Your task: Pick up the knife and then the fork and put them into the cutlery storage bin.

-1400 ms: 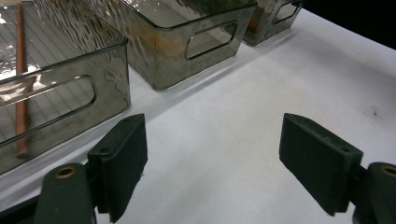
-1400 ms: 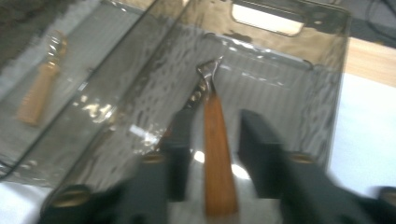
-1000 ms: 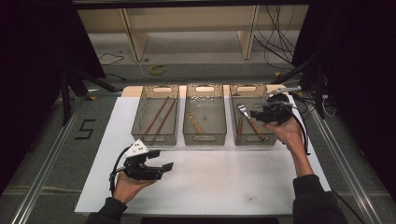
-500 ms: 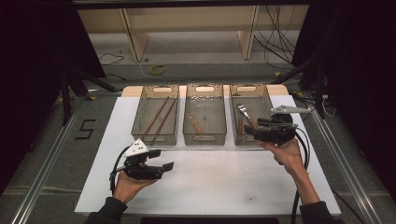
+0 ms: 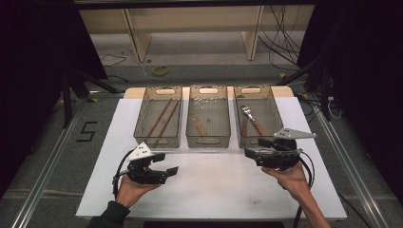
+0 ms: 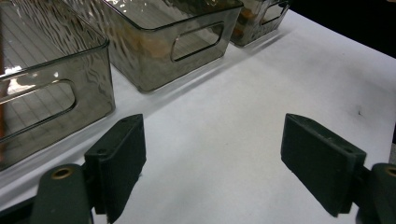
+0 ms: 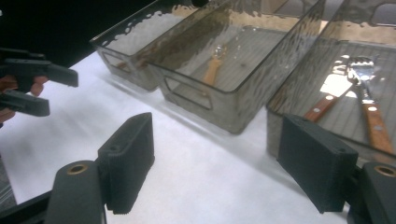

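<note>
Since a second ago the right gripper (image 5: 251, 155) has pulled back out from over the right bin (image 5: 274, 124) toward the person and dropped lower, so now it hangs over the white sheet (image 5: 214, 190) just in front of that bin's near wall, and its jaws have just been opening with nothing between them; in the right gripper view (image 7: 215, 168) they stand wide apart with only bare sheet in the gap. What it left behind is a fork (image 5: 252, 119) with a wooden handle, lying flat inside the right bin next to another wooden-handled utensil (image 5: 244, 127), both running roughly front to back. Left gripper (image 5: 166, 164) hasn't budged, it's held low over the sheet in front of the left bin (image 5: 142, 124), jaws spread wide and empty too (image 6: 210, 168), pointed across toward the middle. Middle bin (image 5: 194, 124) has one small wooden-handled utensil (image 5: 198, 124) in it, left bin has a pair of brown chopsticks (image 5: 161, 121) lying diagonally. All three smoky clear bins sit side by side, nearly touching, along the far edge of the sheet
</note>
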